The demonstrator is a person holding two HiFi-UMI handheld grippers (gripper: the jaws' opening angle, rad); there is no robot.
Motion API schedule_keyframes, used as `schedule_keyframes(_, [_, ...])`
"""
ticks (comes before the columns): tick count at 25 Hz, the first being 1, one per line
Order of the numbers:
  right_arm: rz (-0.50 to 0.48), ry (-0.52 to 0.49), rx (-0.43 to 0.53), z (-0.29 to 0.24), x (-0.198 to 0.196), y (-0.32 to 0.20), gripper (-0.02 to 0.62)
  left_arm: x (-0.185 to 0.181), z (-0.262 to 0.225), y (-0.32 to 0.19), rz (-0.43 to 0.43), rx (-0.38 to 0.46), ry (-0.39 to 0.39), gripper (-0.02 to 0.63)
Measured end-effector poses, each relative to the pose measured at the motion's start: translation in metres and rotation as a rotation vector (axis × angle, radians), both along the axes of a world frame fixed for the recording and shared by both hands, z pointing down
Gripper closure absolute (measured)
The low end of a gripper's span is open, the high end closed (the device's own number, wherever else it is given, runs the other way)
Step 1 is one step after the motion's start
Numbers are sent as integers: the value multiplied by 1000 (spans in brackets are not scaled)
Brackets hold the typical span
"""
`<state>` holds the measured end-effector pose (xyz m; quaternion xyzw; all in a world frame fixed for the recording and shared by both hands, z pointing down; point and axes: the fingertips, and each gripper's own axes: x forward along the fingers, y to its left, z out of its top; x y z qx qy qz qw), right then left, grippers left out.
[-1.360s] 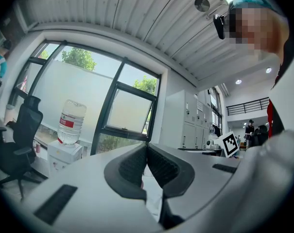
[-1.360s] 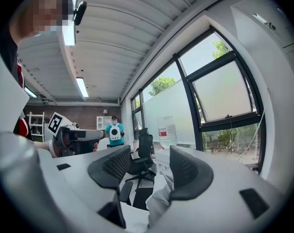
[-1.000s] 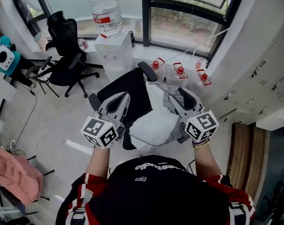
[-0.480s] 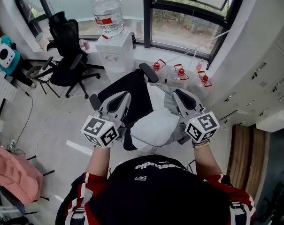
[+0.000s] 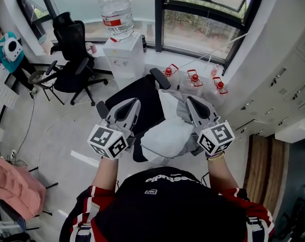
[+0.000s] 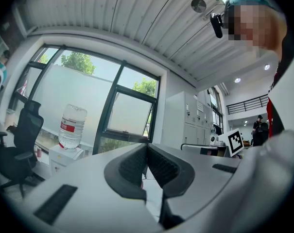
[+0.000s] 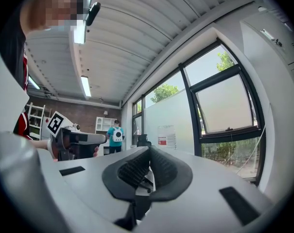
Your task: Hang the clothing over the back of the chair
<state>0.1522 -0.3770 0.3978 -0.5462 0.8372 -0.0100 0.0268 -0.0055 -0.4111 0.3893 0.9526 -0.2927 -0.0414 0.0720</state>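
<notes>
A white and grey piece of clothing (image 5: 167,130) hangs between my two grippers, over a black office chair (image 5: 137,97) that stands just ahead of me. My left gripper (image 5: 134,103) points level at the garment's left side with its jaws shut, and white fabric (image 6: 152,195) shows in the gap under its pads. Level with it on the other side, my right gripper (image 5: 189,100) is at the grey part of the clothing, jaws closed together. A strip of white cloth (image 7: 147,181) shows behind its pads (image 7: 137,171). The chair's back is mostly hidden by the garment.
A water dispenser (image 5: 123,54) with a big bottle stands beyond the chair under the windows. Red-capped water jugs (image 5: 192,78) sit on the floor at its right. A second black chair (image 5: 71,52) is at the left, white cabinets (image 5: 288,79) at the right, and a pink cloth (image 5: 16,185) at the lower left.
The right gripper's jaws, spread apart a second ago, have closed at the grey edge of the clothing. The left gripper and the chair have stayed put.
</notes>
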Motion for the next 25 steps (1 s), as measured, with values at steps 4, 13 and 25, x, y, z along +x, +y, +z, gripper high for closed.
schedule_keyframes(4, [11, 15, -4, 0, 0, 0, 598, 1, 1, 0, 2, -4, 1, 583])
schedule_keyframes(13, [14, 38, 7, 2, -4, 1, 600, 2, 4, 4, 2, -3, -2, 583])
schedule_keyframes(25, [-10, 39, 27, -4, -12, 0, 600, 0, 2, 2, -7, 1, -4, 583])
